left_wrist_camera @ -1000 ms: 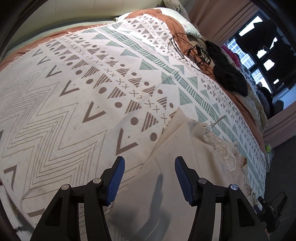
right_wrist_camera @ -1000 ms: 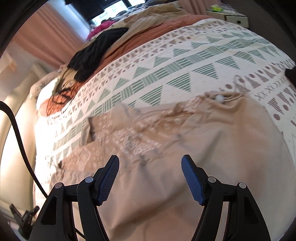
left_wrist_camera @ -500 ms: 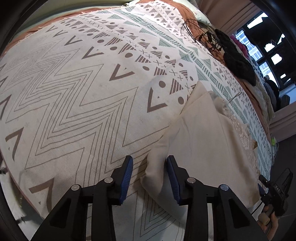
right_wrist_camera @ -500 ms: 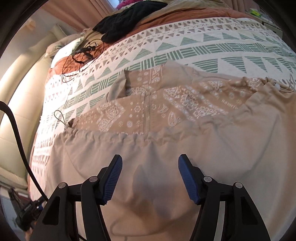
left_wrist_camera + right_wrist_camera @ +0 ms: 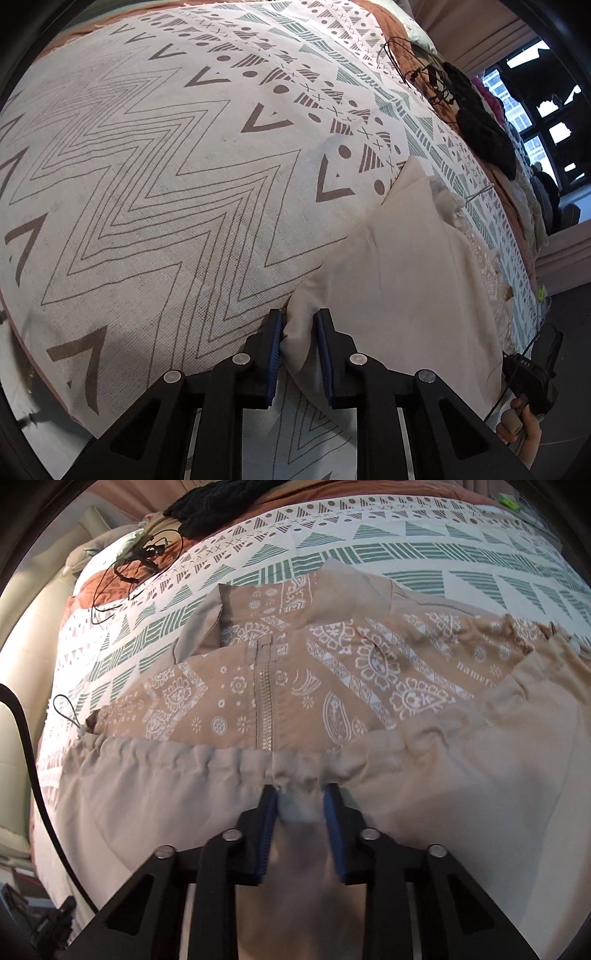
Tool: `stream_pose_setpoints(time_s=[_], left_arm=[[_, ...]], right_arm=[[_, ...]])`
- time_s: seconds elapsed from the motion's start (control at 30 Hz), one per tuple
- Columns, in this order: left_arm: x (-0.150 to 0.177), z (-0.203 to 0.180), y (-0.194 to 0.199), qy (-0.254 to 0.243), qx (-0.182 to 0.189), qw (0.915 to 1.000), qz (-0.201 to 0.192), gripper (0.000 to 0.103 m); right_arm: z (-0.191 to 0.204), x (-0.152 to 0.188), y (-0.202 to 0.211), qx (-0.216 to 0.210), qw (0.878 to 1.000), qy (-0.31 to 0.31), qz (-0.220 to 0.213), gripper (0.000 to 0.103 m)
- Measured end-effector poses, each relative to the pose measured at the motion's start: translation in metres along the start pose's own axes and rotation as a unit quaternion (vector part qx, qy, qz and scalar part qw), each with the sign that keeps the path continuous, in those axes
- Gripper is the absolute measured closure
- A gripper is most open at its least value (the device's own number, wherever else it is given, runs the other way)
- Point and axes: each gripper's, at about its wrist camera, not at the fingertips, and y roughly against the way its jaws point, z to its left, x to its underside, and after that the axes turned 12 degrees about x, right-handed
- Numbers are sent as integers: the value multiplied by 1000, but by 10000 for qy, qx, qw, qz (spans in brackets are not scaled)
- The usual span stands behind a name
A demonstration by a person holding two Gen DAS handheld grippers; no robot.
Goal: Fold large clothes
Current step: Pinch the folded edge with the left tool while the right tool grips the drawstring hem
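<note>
Beige jacket [image 5: 399,280] corner pinched by left tongs [image 5: 298,334]; only right tongs [image 5: 300,808], pinching hem, show zipper [image 5: 266,705].

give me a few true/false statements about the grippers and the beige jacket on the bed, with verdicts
1. The left gripper is shut on a corner of the beige jacket. True.
2. The right gripper hangs open above the jacket. False: it pinches fabric just below the gathered hem.
3. The jacket's zipper shows in the right wrist view. True.
4. The jacket lies on a bare wooden floor. False: it lies on a patterned bedspread.
5. A black garment rests farther up the bed. True.
</note>
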Motion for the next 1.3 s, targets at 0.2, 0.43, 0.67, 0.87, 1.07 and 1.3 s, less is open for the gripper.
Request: stream_pose_setpoints(time_s=[0.2,0.43,0.67,0.87,1.07,1.3], left_arm=[[-3,0,-1,23,15,10000,19,83],[-5,2,-2,46,58,10000,35,83],[-6,7,1,277,188,9994,12,83],[-5,11,23,538,622,9966,-18,59],[3,12,42,656,1027,9924,-160,32],[11,10,21,869,1332,9871,169,39]], right_arm=[[-1,-12,1,-101,9997,-72,-233,101],[-20,-36,7,-526,9956,-571,-527,101],[-12,-50,-12,-674,9949,-520,-545,101],[-15,-53,-9,-750,9951,-456,-460,87],[-50,-37,41,-867,9873,-817,-1055,28],[-57,1,57,-603,9927,-518,-910,34]])
